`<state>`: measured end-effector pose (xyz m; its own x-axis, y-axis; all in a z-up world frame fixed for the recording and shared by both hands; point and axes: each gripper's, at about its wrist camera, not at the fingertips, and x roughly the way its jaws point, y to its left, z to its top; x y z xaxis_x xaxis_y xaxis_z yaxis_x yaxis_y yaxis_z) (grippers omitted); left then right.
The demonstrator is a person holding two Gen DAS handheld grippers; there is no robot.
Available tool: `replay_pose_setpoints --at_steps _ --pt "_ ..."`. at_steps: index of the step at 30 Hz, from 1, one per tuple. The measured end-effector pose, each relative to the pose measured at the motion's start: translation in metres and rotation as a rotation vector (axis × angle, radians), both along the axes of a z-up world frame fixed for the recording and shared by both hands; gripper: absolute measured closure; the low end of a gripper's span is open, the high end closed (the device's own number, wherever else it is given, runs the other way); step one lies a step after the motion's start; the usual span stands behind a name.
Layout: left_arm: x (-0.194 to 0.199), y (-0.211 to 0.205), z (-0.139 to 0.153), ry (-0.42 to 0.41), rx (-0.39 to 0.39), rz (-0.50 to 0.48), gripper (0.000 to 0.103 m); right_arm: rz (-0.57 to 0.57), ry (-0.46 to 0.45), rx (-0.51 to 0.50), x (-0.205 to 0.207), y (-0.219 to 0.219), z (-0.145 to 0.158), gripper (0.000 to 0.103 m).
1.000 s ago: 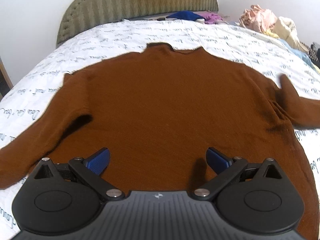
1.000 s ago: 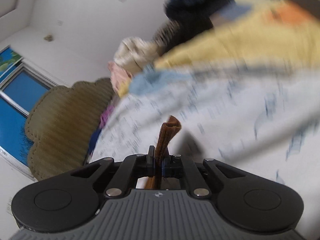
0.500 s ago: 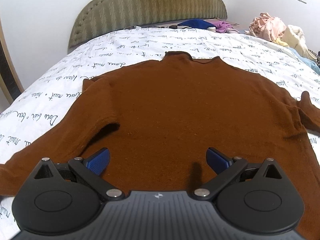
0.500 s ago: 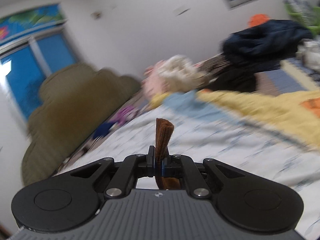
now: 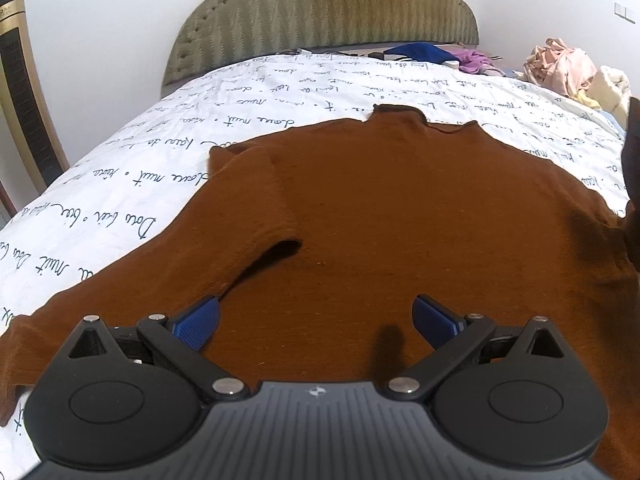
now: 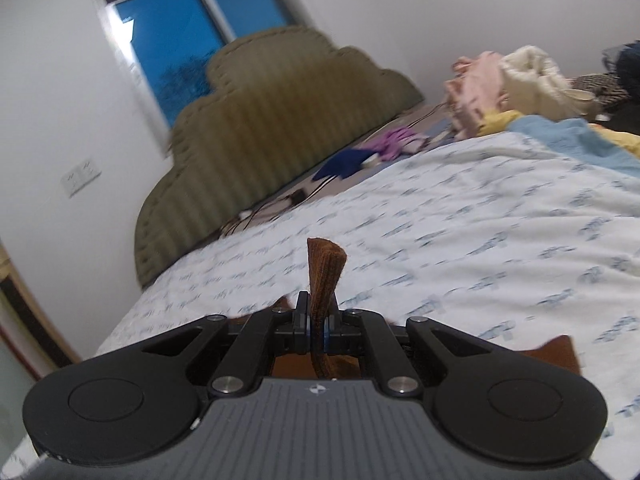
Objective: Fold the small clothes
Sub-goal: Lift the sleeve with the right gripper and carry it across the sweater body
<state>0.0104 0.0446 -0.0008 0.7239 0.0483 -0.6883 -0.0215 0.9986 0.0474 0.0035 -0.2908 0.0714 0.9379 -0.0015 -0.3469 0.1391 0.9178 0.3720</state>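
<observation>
A brown sweater [image 5: 400, 216] lies flat on the bed, collar toward the headboard, its left sleeve [image 5: 168, 280] stretched out to the left. My left gripper [image 5: 316, 320] hovers open over the sweater's lower body, nothing between its blue pads [image 5: 198, 324]. In the right wrist view my right gripper [image 6: 318, 324] is shut on the ribbed cuff of the sweater's other sleeve [image 6: 325, 276], which sticks up between the jaws above the bedsheet. A dark shape at the right edge of the left wrist view may be the right gripper; I cannot tell.
The white sheet with script print [image 5: 200, 148] covers the bed. An olive padded headboard [image 5: 328, 16] stands at the far end. Loose clothes [image 5: 560, 68] are piled at the far right, with blue and purple items [image 5: 420, 53] near the headboard. A window [image 6: 192, 36] is behind.
My right gripper has swung and rolled with the cuff in it, its view turning from the clothes pile toward the headboard. The left gripper drifted slightly, so the sweater sits further right in its view.
</observation>
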Motion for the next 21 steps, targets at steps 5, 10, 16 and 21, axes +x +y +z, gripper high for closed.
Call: replay_pose_setpoints --at_steps 5,10,16,21 --pt "0.001 0.002 -0.003 0.009 -0.001 0.003 0.000 0.041 0.032 0.005 0.015 0.024 -0.007 0.094" --pt "0.001 0.003 -0.004 0.012 0.002 0.001 0.000 0.068 0.058 0.002 0.029 0.038 -0.013 0.094" --pt "0.001 0.003 -0.006 0.017 0.001 -0.001 0.000 0.104 0.080 -0.016 0.044 0.057 -0.015 0.094" --pt "-0.001 0.004 -0.006 0.014 0.004 -0.017 0.000 0.138 0.093 -0.048 0.058 0.078 -0.016 0.094"
